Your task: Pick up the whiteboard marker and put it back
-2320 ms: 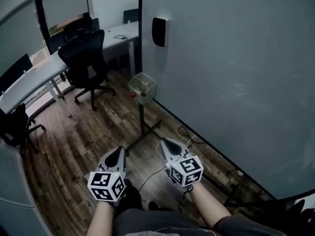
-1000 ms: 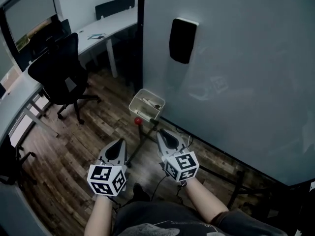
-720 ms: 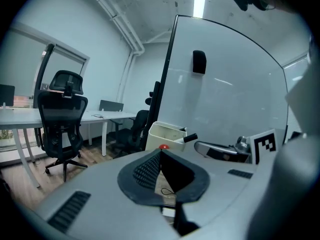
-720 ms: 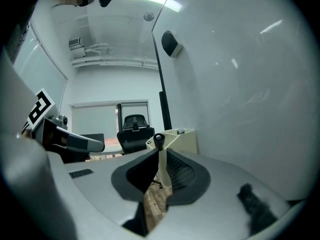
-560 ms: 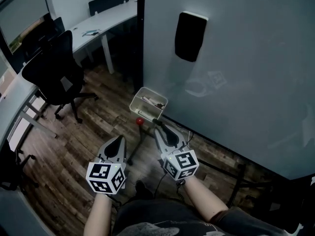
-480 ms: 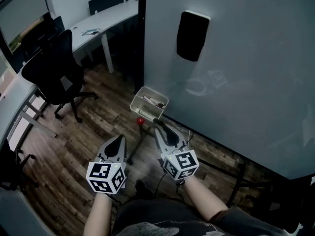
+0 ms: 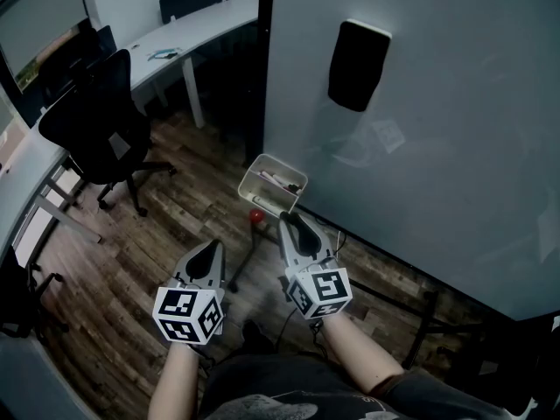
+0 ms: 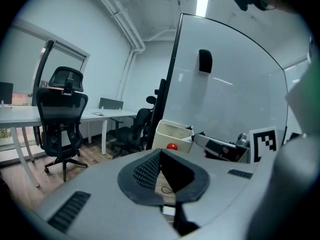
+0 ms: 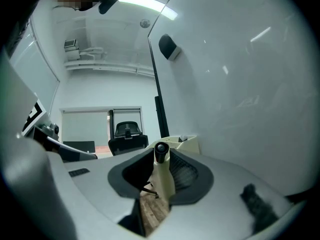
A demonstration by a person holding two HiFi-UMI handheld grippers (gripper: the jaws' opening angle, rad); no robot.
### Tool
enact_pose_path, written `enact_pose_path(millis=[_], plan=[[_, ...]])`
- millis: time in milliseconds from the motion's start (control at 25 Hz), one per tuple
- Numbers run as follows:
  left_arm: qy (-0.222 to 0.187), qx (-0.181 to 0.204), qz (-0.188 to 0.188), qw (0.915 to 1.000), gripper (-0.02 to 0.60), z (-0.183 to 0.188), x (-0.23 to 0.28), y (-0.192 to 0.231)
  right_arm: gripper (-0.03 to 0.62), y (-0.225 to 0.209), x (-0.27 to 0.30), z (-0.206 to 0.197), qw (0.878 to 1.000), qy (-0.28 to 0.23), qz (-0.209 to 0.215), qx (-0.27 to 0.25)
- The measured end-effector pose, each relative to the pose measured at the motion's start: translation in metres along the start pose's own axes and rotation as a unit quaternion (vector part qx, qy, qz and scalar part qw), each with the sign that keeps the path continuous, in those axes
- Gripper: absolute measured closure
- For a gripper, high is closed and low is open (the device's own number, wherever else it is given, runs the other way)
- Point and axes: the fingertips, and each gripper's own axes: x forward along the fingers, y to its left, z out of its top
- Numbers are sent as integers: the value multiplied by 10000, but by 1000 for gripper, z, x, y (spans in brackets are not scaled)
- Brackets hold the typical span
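Note:
A white whiteboard marker [image 9: 161,171] with a black cap stands between the jaws of my right gripper [image 9: 161,156], which is shut on it. In the head view the right gripper [image 7: 290,223] points at the near edge of a cream tray [image 7: 260,171] fixed at the whiteboard's lower corner; the marker tip is close to the tray rim. The tray [image 9: 186,143] holds other pens. My left gripper [image 7: 208,251] hangs lower and to the left over the floor, shut with nothing in it [image 8: 160,157].
The large whiteboard [image 7: 446,138] fills the right side, with a black eraser [image 7: 358,65] stuck on it. A red knob [image 7: 257,216] sits under the tray on the stand. A black office chair [image 7: 96,121] and white desks [image 7: 188,29] stand to the left on the wood floor.
The person has come closer to the whiteboard. My right gripper with the marker has moved forward and up toward the tray. The left gripper has barely moved.

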Motion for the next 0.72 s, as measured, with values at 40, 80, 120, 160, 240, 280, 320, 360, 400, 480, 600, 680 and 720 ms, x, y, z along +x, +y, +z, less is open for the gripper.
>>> enact_pose_path(millis=[40,80,120,160,240,280,320,360,400,480,600,680,720], plan=[[4,-3,6,10000,568,0,0,1,500,1,1,0,10000,-3,1,-21],[8,-6,9,10000,568,0,0,3,500,1,3,1,10000,-1,-3,-51],[11,-9,11,10000,568,0,0,4,500,1,4,1,10000,7,-10,-82],[15,-10,13,10000,567,0,0,5,500,2,5,1,9999,20,-14,-105],[21,-10,21,10000,568,-1,-1,7,503,1,5,1,9999,30,-22,-118],[23,-9,27,10000,568,-1,-1,8,504,1,5,1,9999,24,-18,-115],[23,-9,34,10000,568,-1,-1,9,505,1,5,2,9999,14,-3,-118],[20,-12,39,10000,568,-1,-1,10,507,2,4,4,9999,6,18,-134],[17,-17,41,10000,568,-1,-1,10,507,3,4,6,9999,-2,39,-163],[10,-17,35,10000,568,0,-1,9,508,4,3,12,9997,-52,55,-234],[-2,0,18,10000,568,-1,-2,5,510,5,0,25,9992,-199,81,-331],[-19,12,12,10000,568,1,-3,3,510,6,-2,34,9989,-281,129,-346],[-31,19,8,10000,568,2,-3,2,510,6,-4,39,9988,-329,142,-348]])
